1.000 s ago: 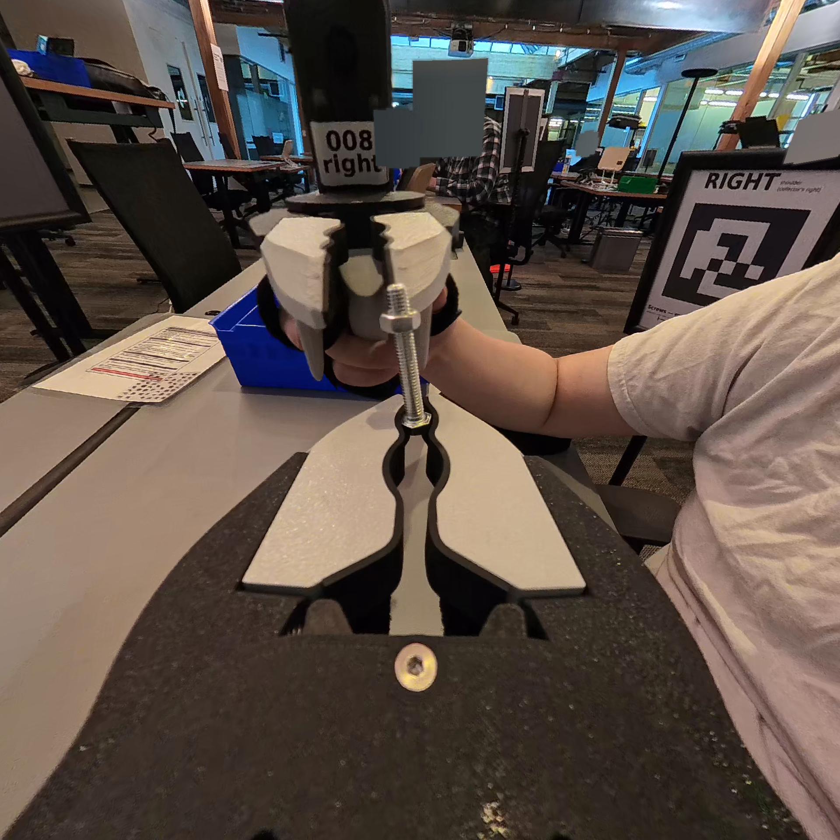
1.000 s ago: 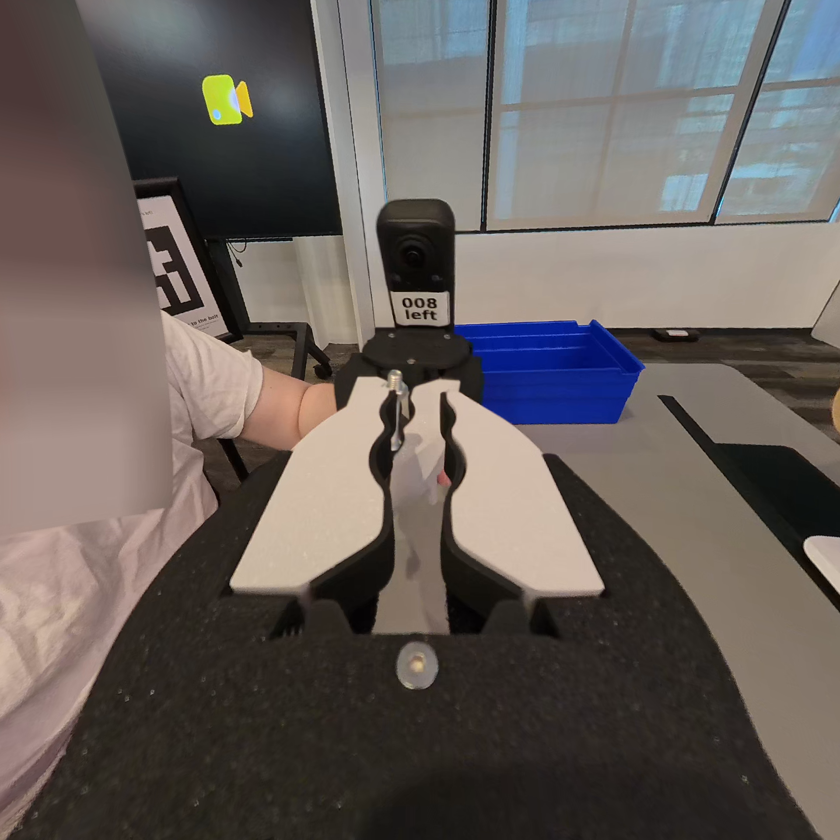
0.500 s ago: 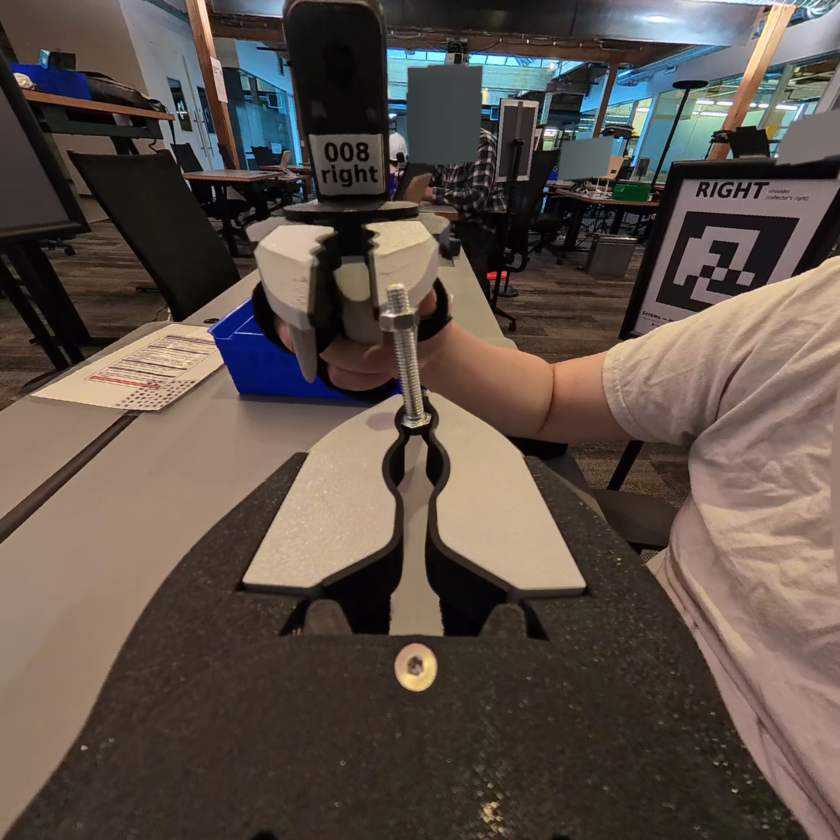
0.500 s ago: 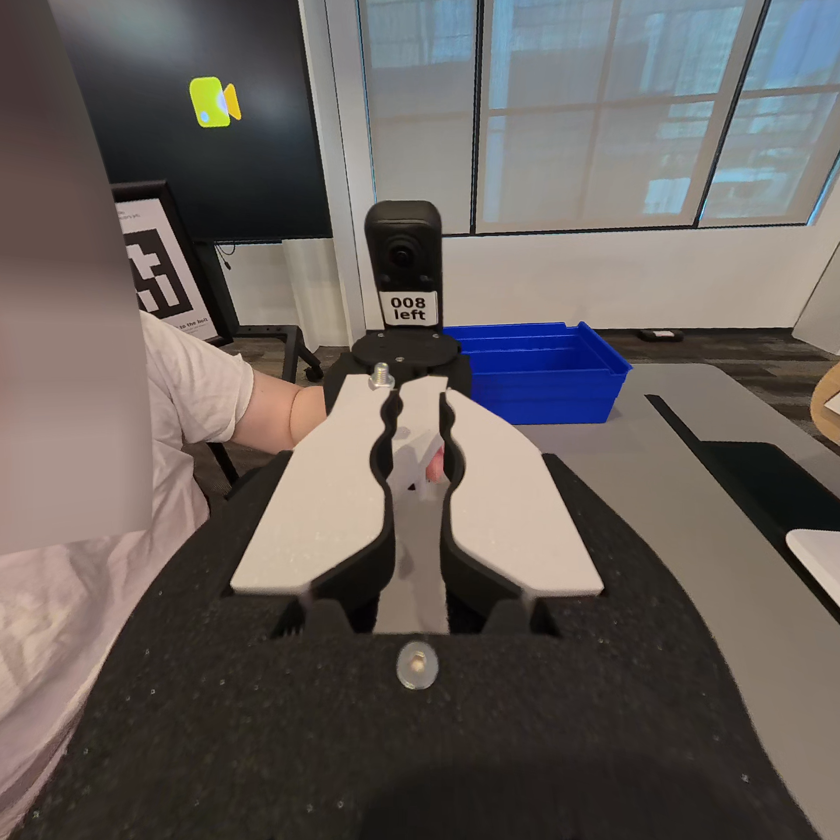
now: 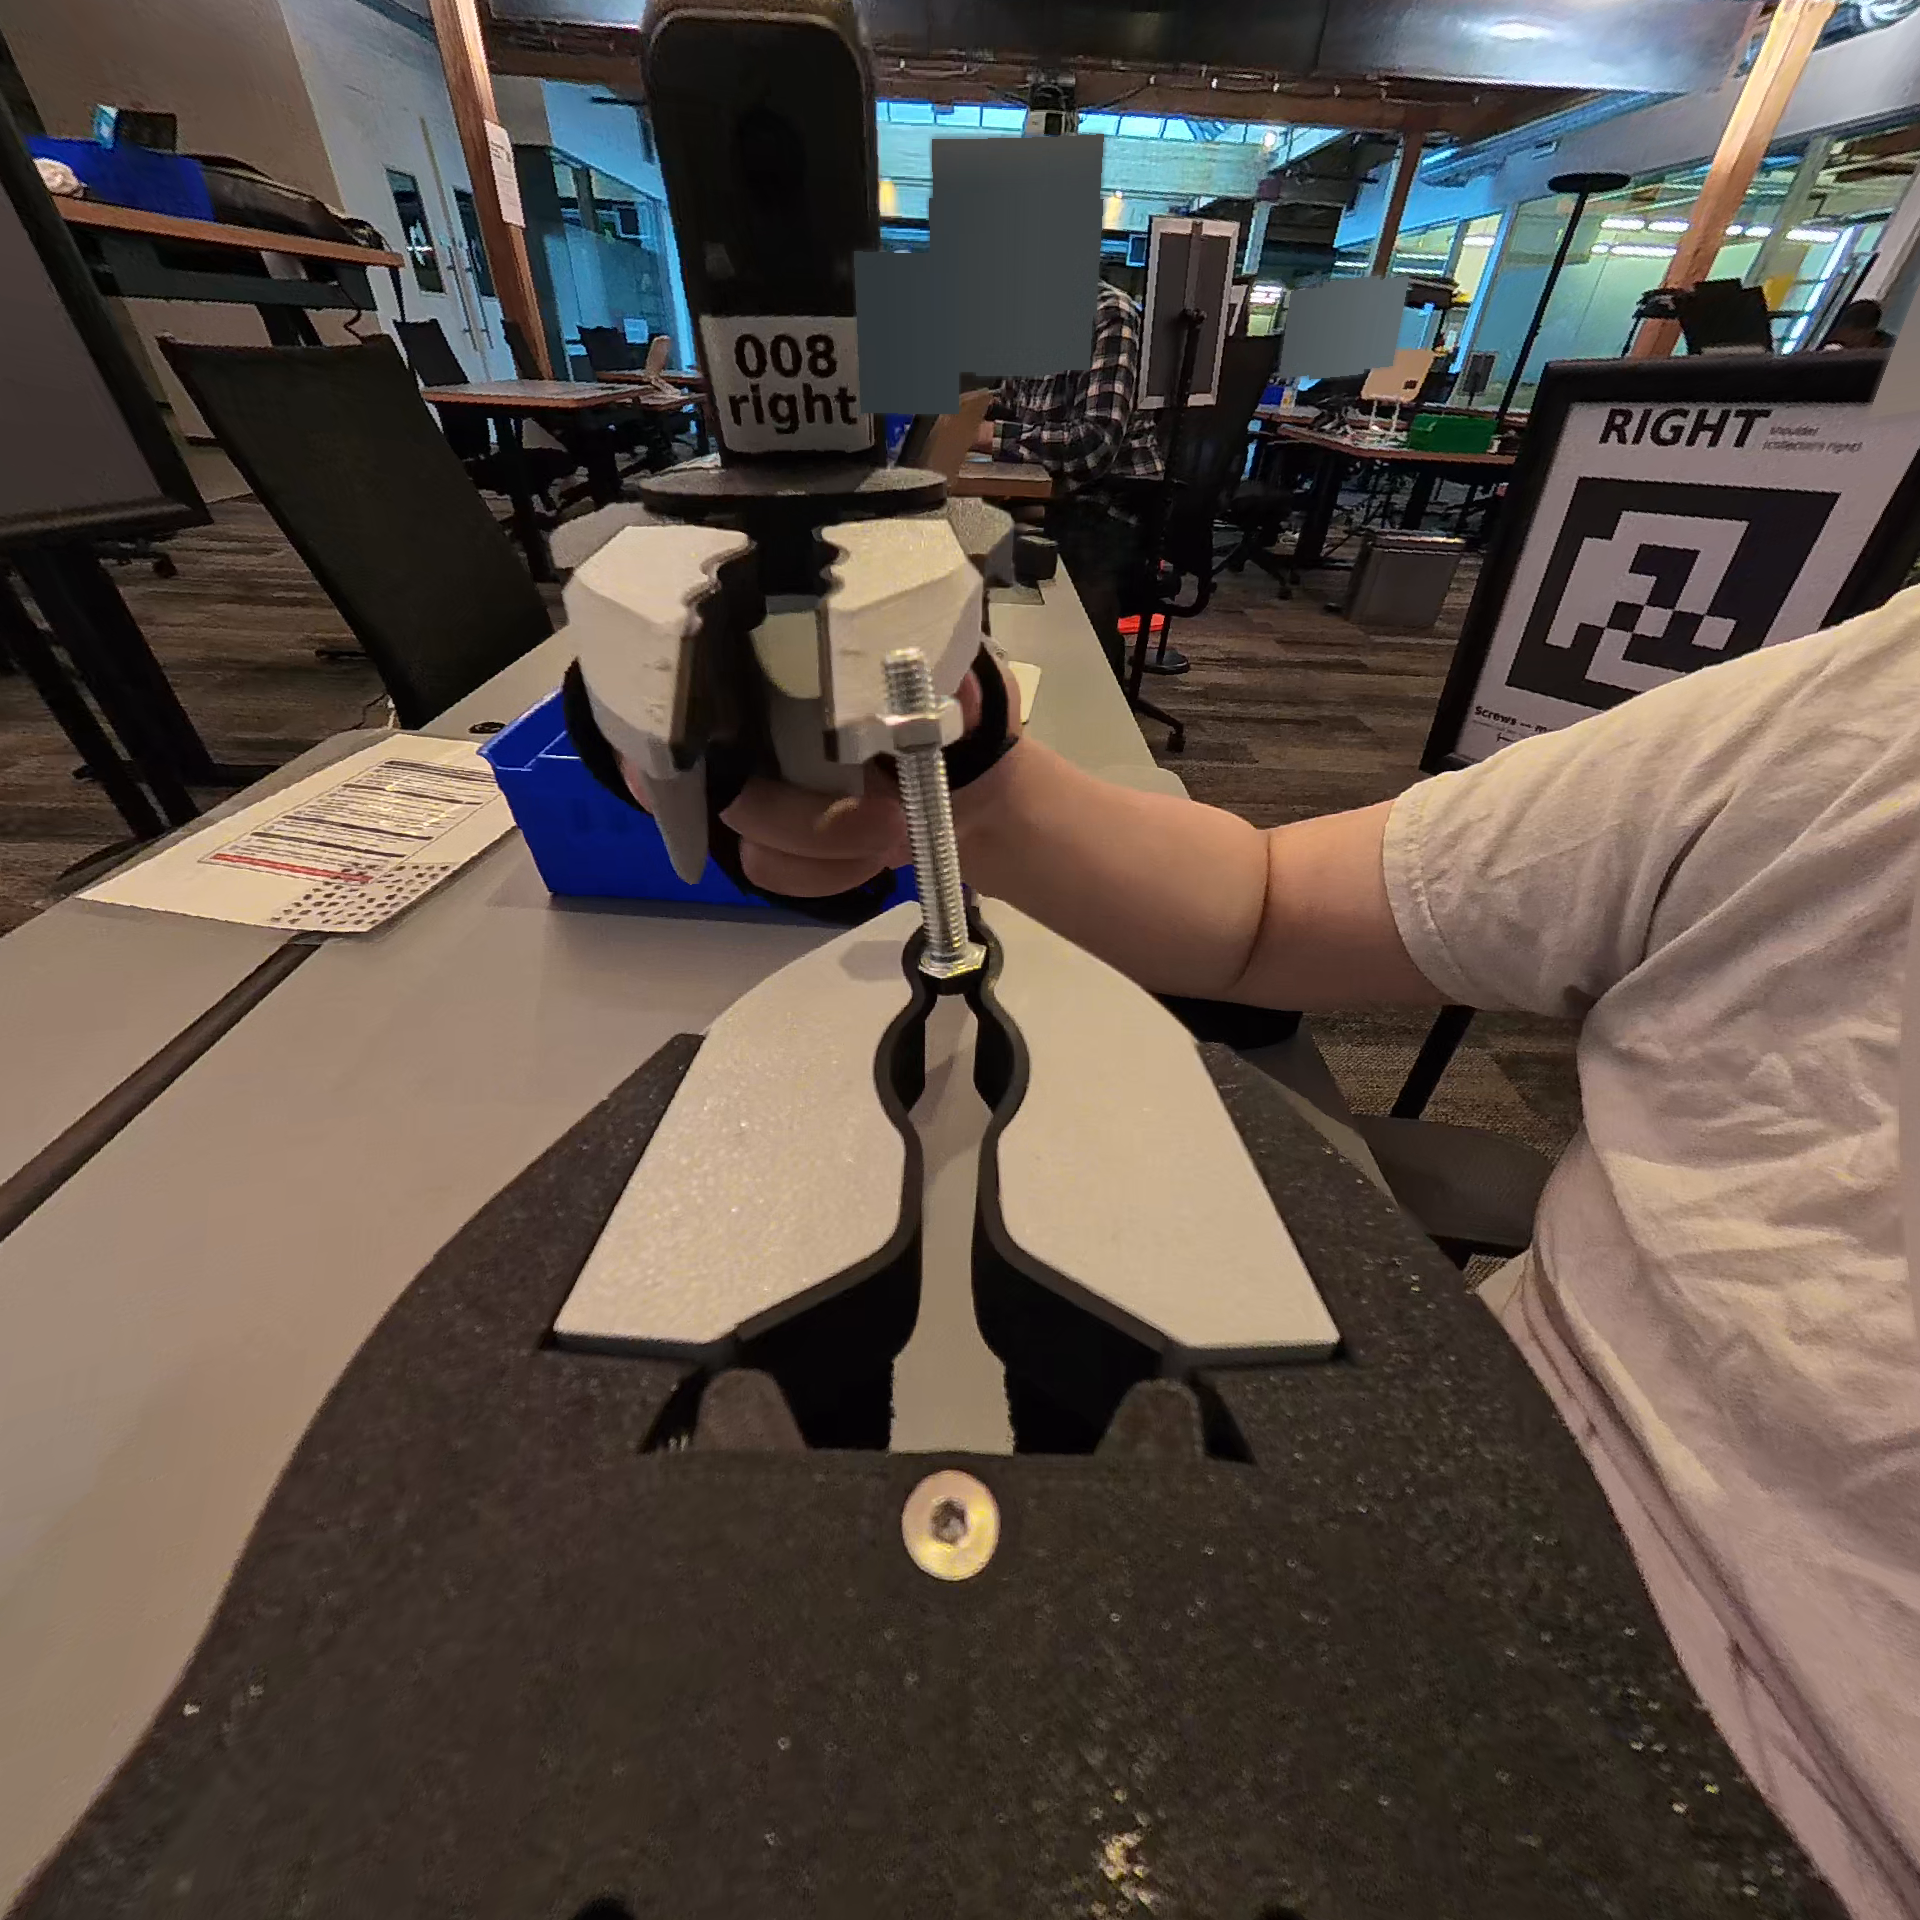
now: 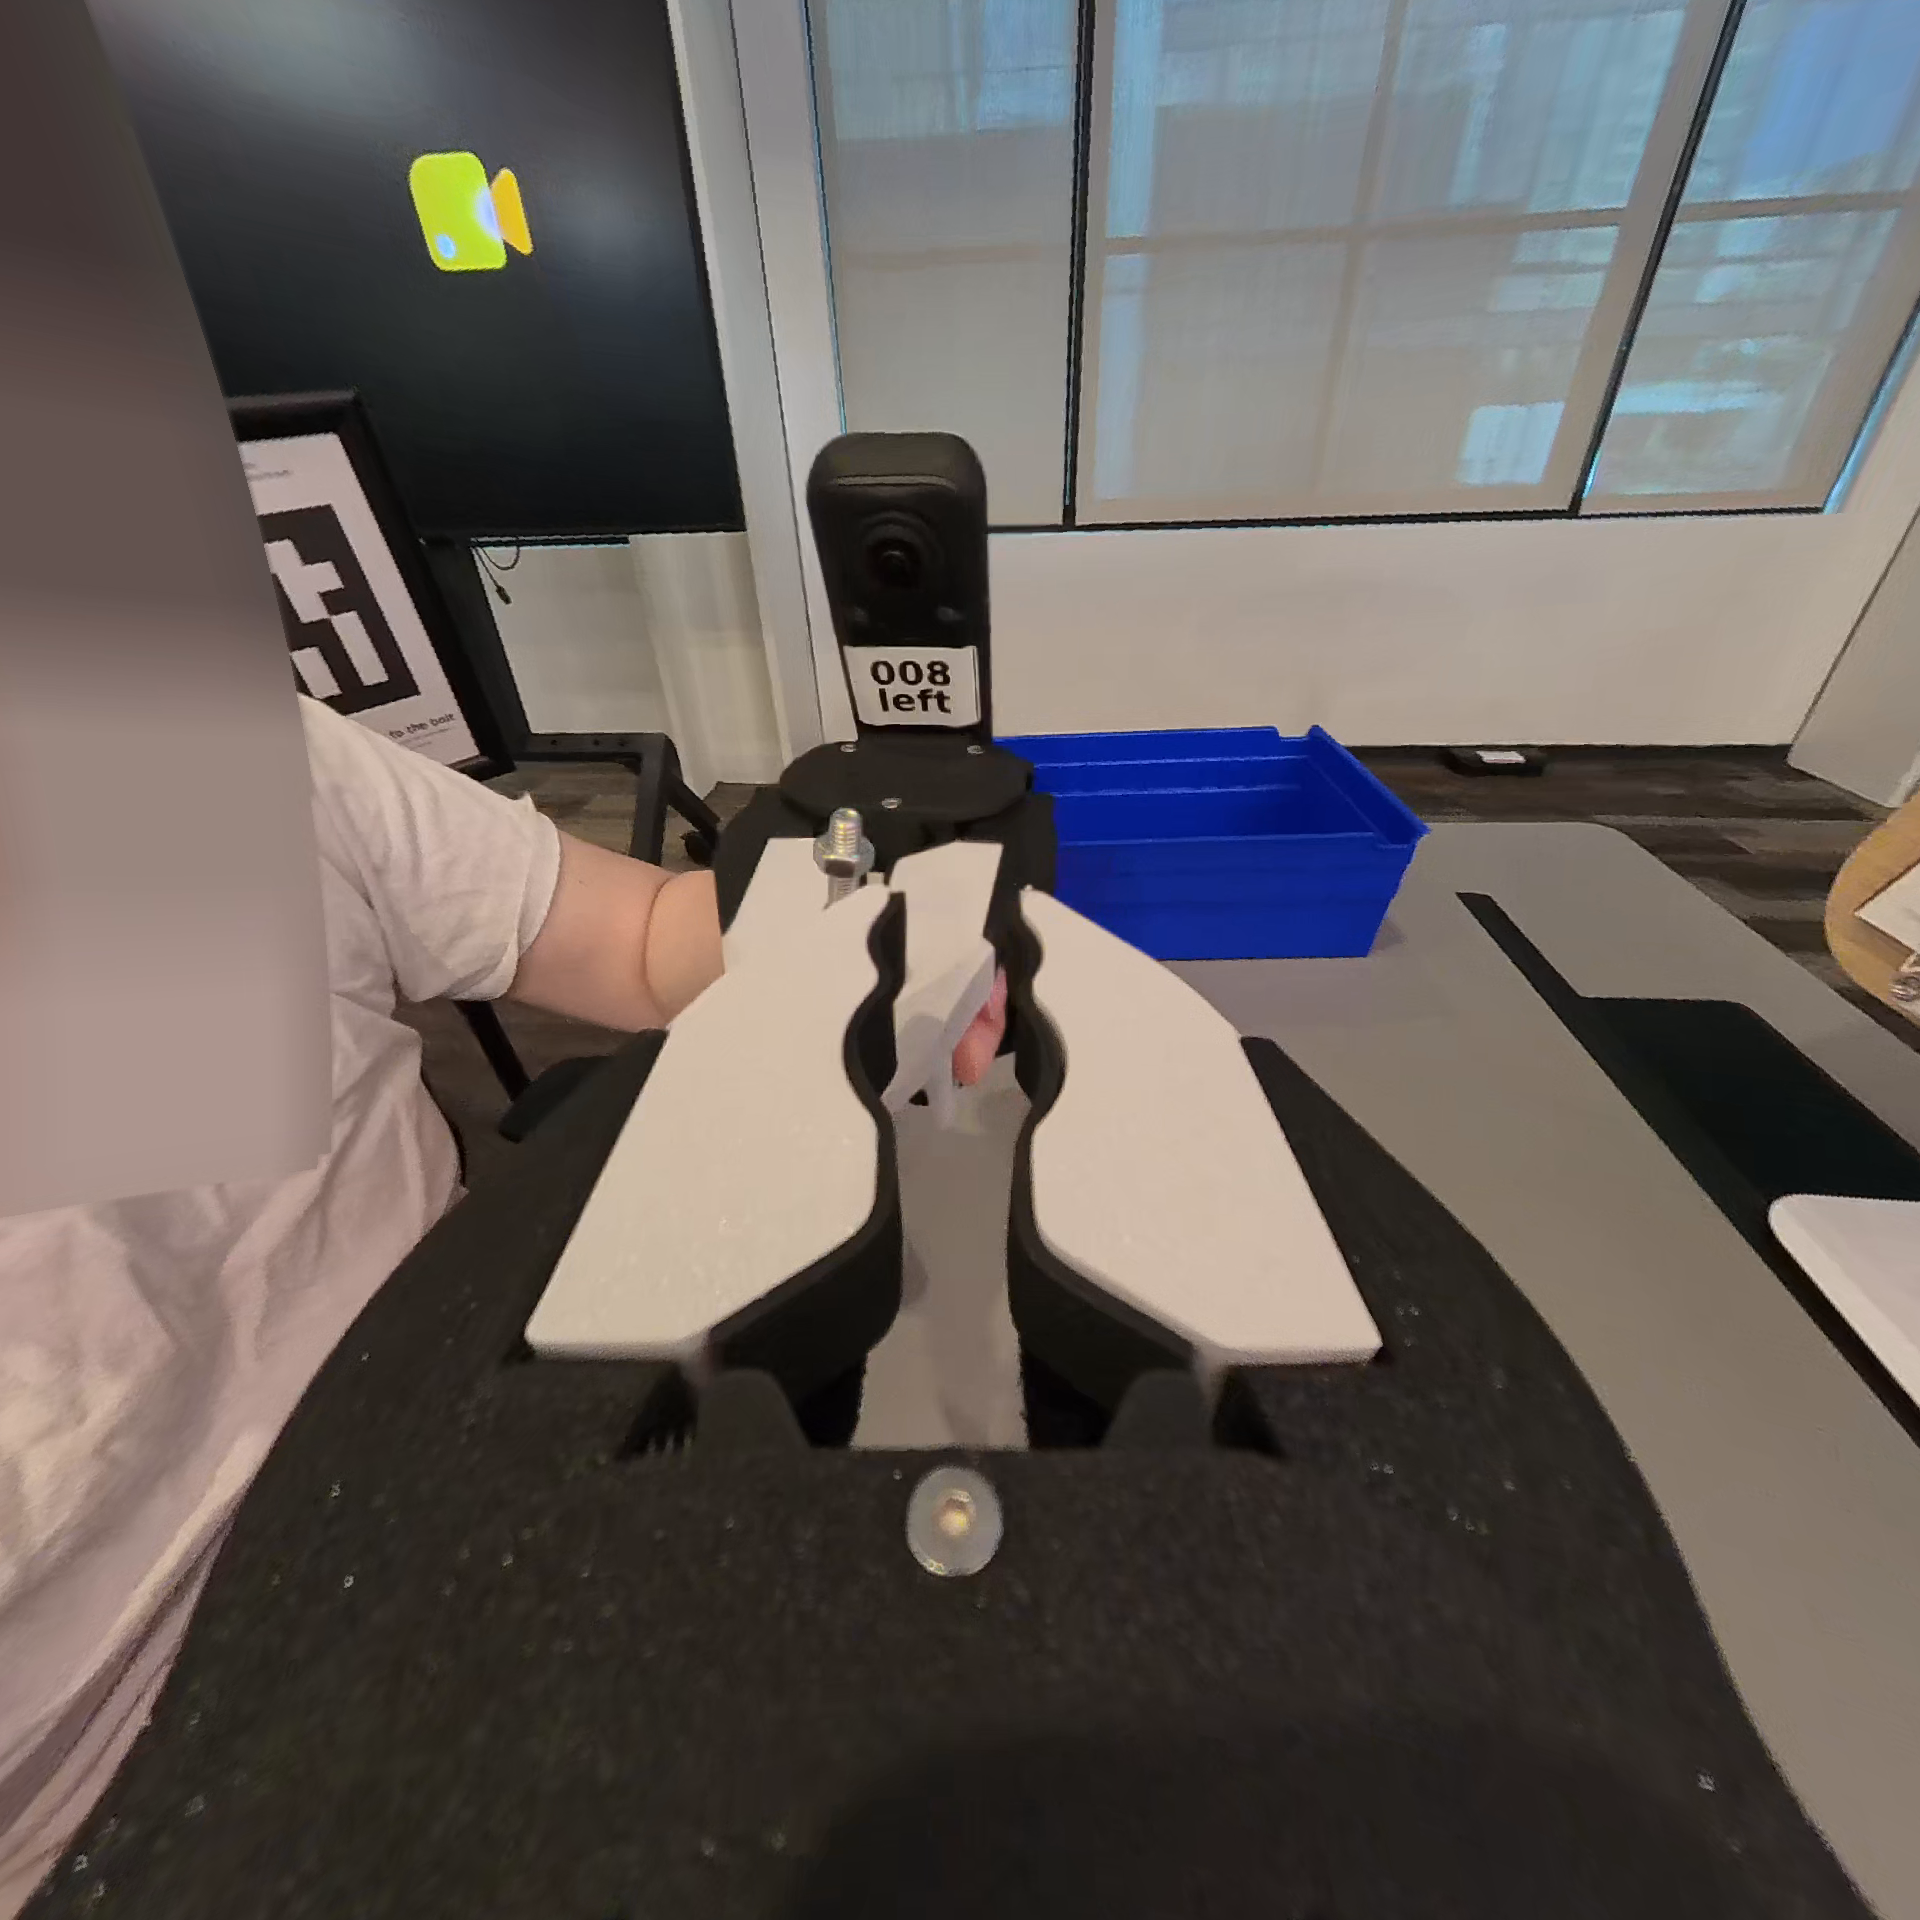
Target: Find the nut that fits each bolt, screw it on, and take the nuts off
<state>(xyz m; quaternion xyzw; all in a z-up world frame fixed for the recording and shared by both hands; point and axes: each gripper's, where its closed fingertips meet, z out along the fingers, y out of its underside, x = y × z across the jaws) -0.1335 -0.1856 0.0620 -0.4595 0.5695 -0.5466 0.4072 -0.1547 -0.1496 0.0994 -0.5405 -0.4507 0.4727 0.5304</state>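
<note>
My left gripper (image 5: 951, 977) is shut on the head of a silver bolt (image 5: 930, 831) and holds it upright above the grey table (image 5: 312, 1091). A hex nut (image 5: 914, 730) sits on the thread near the top of the bolt. My right gripper (image 5: 769, 800) faces the left one with its jaws a little apart. One of its fingers (image 5: 883, 623) rests against the side of the nut. In the right wrist view the nut (image 6: 844, 854) is left of my right gripper (image 6: 951, 904), outside the gap between its fingers.
A blue bin (image 6: 1247, 862) stands on the table behind the grippers and also shows in the left wrist view (image 5: 582, 821). A printed sheet (image 5: 343, 831) lies at the left. A person's arm (image 5: 1143, 894) reaches in from the right. A framed marker sign (image 5: 1683, 582) stands at the right. The left gripper's tips are roughly 5 cm from the right gripper's.
In the right wrist view the bolt and nut have moved from between my right fingertips to the left of them. The left gripper still holds the bolt, and the nut's height looks unchanged.
</note>
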